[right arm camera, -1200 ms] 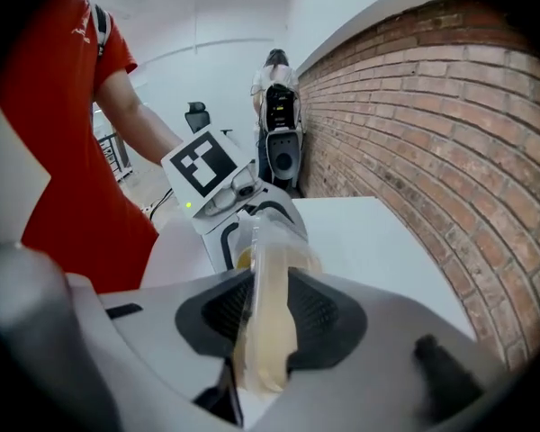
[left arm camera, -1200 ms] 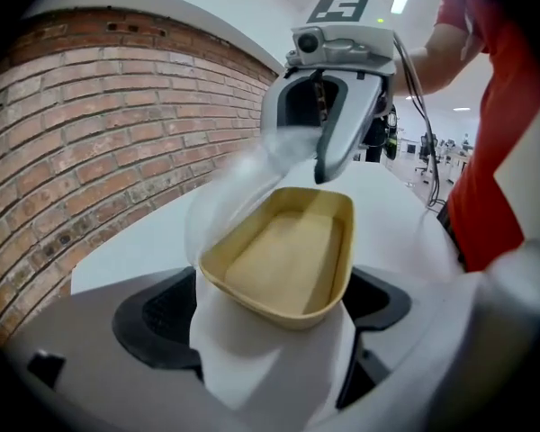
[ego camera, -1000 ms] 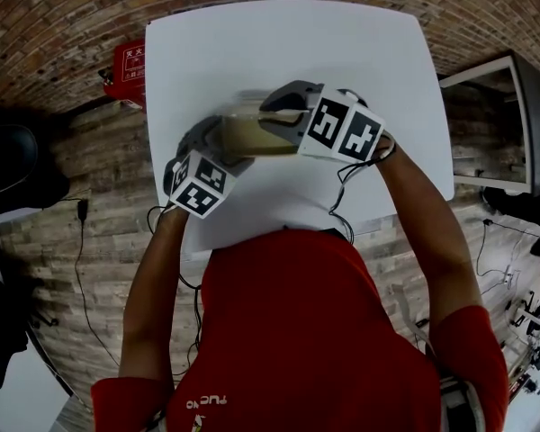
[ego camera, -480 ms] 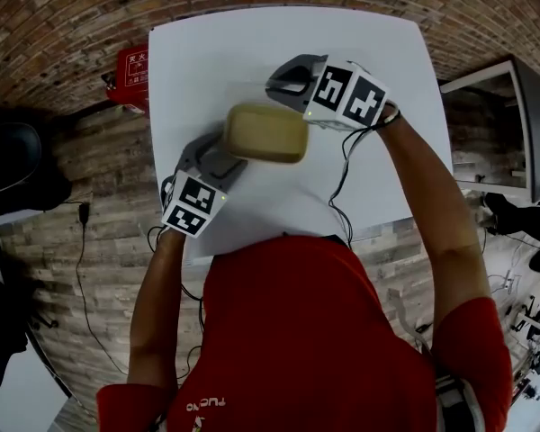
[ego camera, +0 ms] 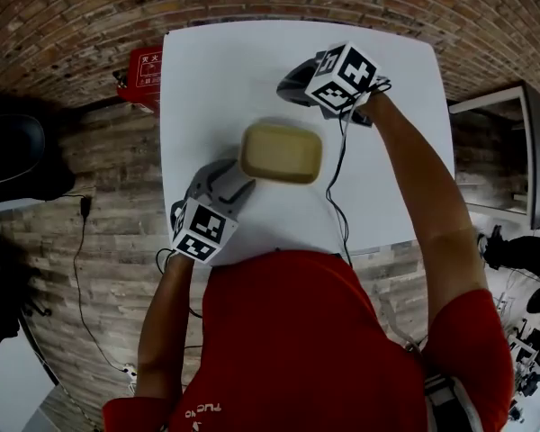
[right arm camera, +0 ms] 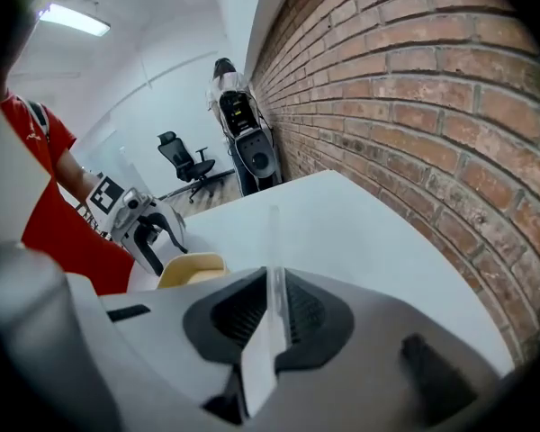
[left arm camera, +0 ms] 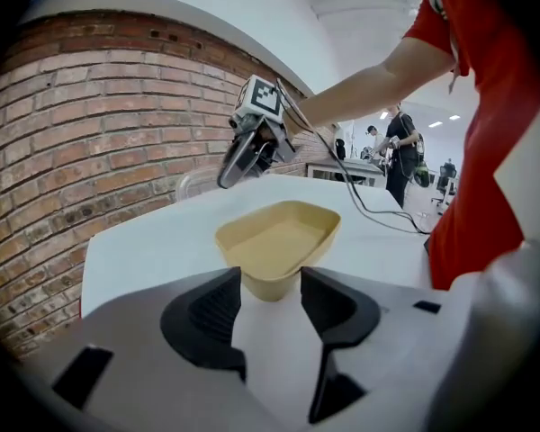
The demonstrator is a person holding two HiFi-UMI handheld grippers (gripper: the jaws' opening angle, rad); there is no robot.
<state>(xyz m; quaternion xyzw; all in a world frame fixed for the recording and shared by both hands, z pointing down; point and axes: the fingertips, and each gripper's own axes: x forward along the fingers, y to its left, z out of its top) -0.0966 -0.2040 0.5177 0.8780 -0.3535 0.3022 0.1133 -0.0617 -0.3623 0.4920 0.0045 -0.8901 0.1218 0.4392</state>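
Pinching the narrow near end of a beige tray (left arm camera: pixel 274 241) with the left gripper (left arm camera: pixel 270 300), its 2 jaws closed against the tray's outer walls, 1 pad on each side. Open side up, nothing inside, reaching away from the jaws over the white table (ego camera: pixel 216 70). Cannot tell whether resting on the tabletop or held just off it. In the head view, placed near the table's middle, long side running left to right, with the left gripper at its lower left corner. Gripping a thin clear lid (right arm camera: pixel 272 241) edge-on with the right gripper (right arm camera: pixel 272 318), both jaws pressed together on it, the sheet standing upright out of the narrow gap. Held up beyond the tray's far right corner, apart from the tray, toward the end of the table nearest the brick wall (right arm camera: pixel 414 106). Seen from the left gripper view, tilted downward with the clear lid hanging faintly below its tips. Beside the table's left edge in the head view, a red box (ego camera: pixel 144 75) low against the brick. Farther off in the right gripper view, a black office chair (right arm camera: pixel 182 156) on the open floor.
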